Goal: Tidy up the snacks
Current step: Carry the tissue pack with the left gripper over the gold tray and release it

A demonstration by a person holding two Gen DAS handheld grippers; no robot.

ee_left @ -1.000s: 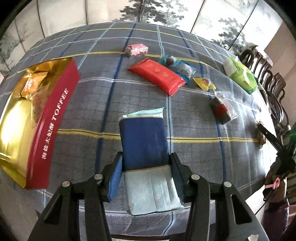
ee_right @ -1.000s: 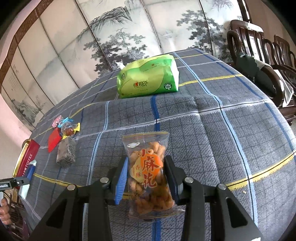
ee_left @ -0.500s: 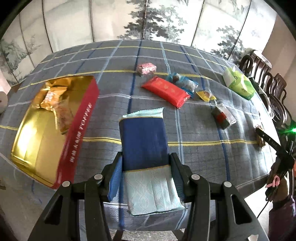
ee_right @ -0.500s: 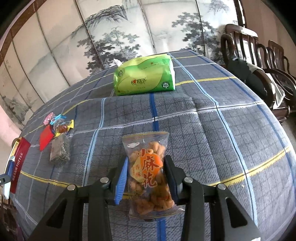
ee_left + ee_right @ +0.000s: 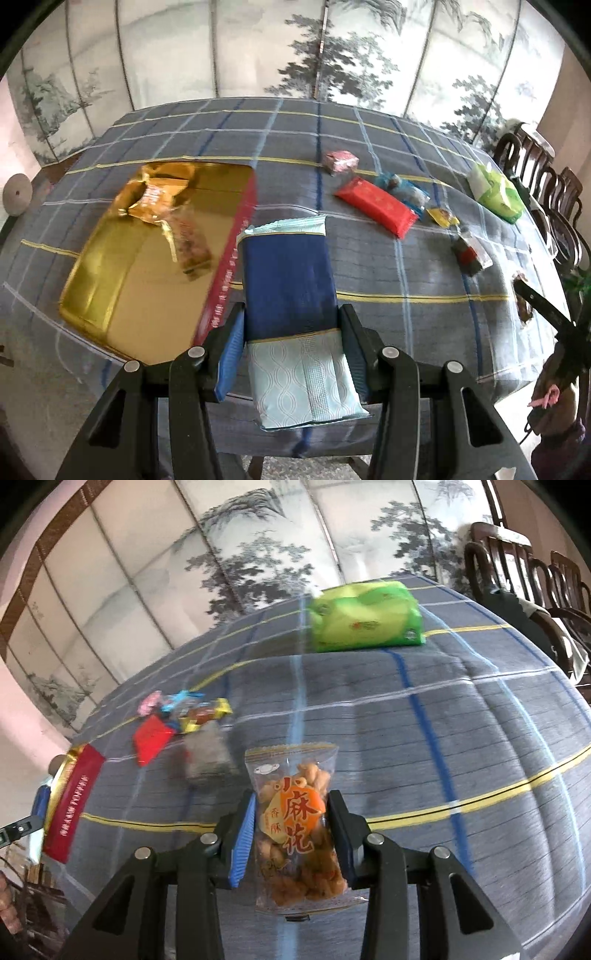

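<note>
Left gripper [image 5: 291, 354] clamped on a flat, glossy navy-and-pale-blue wafer pack [image 5: 295, 310], held above the plaid tablecloth [image 5: 424, 269]. Ahead-left, a gold-lined red toffee tin [image 5: 155, 266] holding crinkled foil packets; ahead-right, a red bar [image 5: 376, 205] among small sweets.

Right gripper [image 5: 291, 836] pinched on a clear bag of fried dough twists [image 5: 295, 827]. Beyond, a soft green tissue pack [image 5: 365, 618]; left, only the tin's red side.

Home dining room. Round tabletop [image 5: 280, 133] under a grey plaid cloth across mid-frame, carved dark wooden chairs [image 5: 543, 192] along the right edge, painted folding screen [image 5: 332, 48] of ink trees and mountains filling the top, green tissue pack [image 5: 365, 616] and wrapped snacks [image 5: 376, 203] scattered about.
</note>
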